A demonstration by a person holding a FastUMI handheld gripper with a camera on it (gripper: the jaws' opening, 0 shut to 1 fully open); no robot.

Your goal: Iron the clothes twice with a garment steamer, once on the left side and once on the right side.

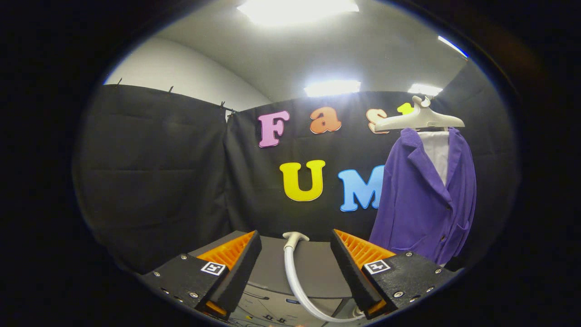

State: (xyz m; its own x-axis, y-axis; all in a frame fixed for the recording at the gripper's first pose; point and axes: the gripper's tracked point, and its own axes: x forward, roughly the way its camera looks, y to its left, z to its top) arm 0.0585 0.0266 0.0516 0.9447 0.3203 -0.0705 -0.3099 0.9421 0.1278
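Note:
A purple jacket (424,195) hangs on a pale hanger (420,119) against the booth's black wall, beyond and to the right of my fingers, with a white lining showing at its collar. My gripper (296,240) is open, its two fingers wide apart and holding nothing. Between the fingers, low down, runs a white hose (292,277) that ends in a small pale steamer head (295,237) resting just ahead. The hose curves down toward the right finger.
A grey unit (313,272) with a flat top sits under and ahead of the fingers, with markings on its near face. Black cloth walls close off the back and left. Ceiling lights glare above.

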